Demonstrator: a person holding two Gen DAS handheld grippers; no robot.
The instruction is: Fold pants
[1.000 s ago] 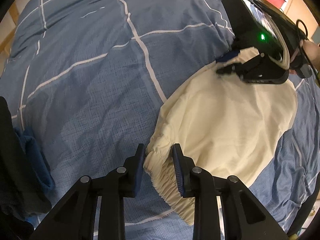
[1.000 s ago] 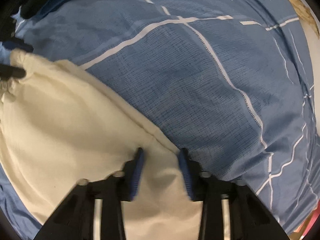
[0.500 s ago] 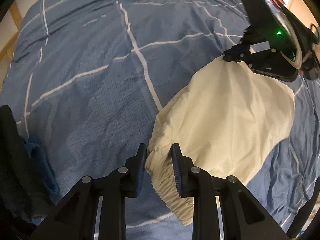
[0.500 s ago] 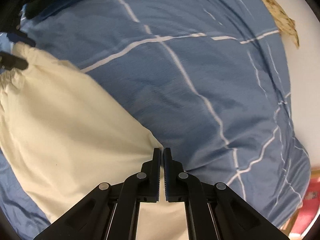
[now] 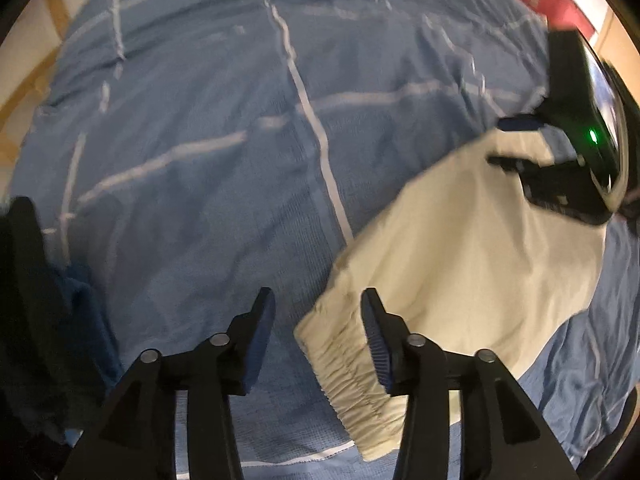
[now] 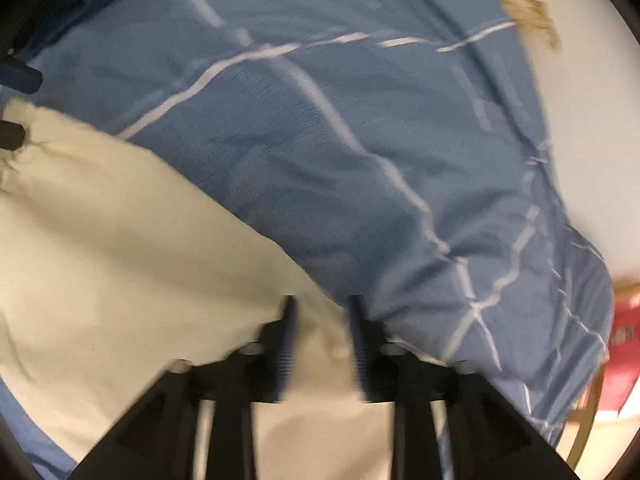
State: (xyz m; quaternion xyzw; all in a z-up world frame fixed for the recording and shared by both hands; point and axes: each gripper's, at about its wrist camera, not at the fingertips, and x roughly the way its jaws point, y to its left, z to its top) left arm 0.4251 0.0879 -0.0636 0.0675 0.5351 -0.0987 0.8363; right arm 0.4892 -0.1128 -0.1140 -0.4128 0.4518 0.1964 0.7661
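On the bed, over a blue bedspread [image 5: 208, 184] crossed with thin white lines, we are looking at the cream pants [image 5: 472, 256] lying folded into a broad, flat shape toward the right side of the left wrist view. Their gathered elastic waistband [image 5: 352, 368] is sitting at the near edge, running down toward the bottom of that view.

We are holding the left hand-held gripper [image 5: 318, 316] with its fingers spread wide apart, and nothing is being pinched between them. The corner of the waistband is lying in the gap, just beside the right finger, while the left finger is hovering over bare bedspread.

At the far corner of the pants we are seeing the right hand-held gripper [image 5: 516, 142] from the left wrist view, a black body with a small green light, its two fingers parted above and below the cloth edge. From its own camera the right hand-held gripper [image 6: 320, 320] is blurred, yet its fingers are plainly standing apart, with the pointed cream corner of the pants [image 6: 132, 272] lying between and beneath them. We cannot tell whether the fingers are touching the cloth.

Along the left edge of the left wrist view, a heap of dark clothes [image 5: 36, 320] is lying on the bedspread, well apart from the pants.
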